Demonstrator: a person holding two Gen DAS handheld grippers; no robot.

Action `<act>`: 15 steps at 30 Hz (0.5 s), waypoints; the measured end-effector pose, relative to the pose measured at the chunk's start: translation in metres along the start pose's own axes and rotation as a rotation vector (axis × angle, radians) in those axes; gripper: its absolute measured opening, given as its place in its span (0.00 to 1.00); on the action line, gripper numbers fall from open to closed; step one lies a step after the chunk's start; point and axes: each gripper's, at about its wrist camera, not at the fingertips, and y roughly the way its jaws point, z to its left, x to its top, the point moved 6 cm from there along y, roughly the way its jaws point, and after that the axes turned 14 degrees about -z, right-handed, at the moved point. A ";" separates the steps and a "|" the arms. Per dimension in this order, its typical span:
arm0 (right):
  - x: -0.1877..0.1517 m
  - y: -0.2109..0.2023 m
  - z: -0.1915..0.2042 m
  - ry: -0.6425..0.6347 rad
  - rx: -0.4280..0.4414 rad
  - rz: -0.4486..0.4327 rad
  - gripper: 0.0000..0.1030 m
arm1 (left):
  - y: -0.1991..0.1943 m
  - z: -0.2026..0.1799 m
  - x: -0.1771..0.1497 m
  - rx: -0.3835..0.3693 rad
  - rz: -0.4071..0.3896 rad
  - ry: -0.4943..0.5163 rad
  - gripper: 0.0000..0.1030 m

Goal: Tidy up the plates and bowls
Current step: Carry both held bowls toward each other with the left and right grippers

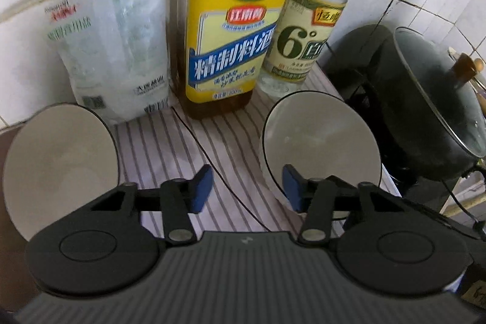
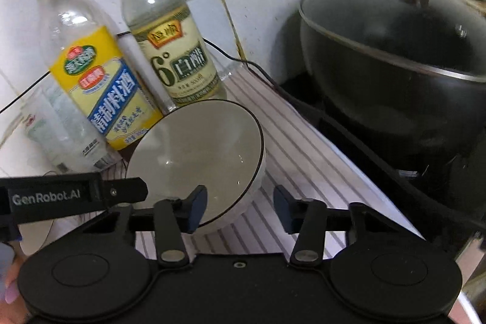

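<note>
two white bowls (image 1: 322, 154) (image 1: 60, 169) sit apart on the striped bench (image 1: 170, 148) before the bottles, both tongs (image 1: 247, 187) (image 2: 240, 207) part-open and empty; seemingly the approach, next needing the right tongs astride the near bowl's rim.

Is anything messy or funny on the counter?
Nothing is spilled or broken. One odd thing: a thin black cable trails loose across the striped cloth between the two bowls. The bottles stand upright by the wall.

Black left gripper (image 1: 247, 187), blue-padded jaws, "GenRobot.AI" marking
</note>
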 end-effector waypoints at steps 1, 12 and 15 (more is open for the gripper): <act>0.000 0.002 -0.001 0.024 0.011 0.010 0.38 | 0.001 0.001 -0.001 -0.012 0.004 -0.024 0.39; -0.004 0.007 -0.001 0.032 0.010 0.035 0.23 | 0.003 -0.004 -0.017 -0.067 0.066 -0.091 0.13; -0.003 0.001 0.000 0.039 0.028 0.037 0.23 | -0.007 -0.002 -0.018 -0.076 0.072 -0.098 0.14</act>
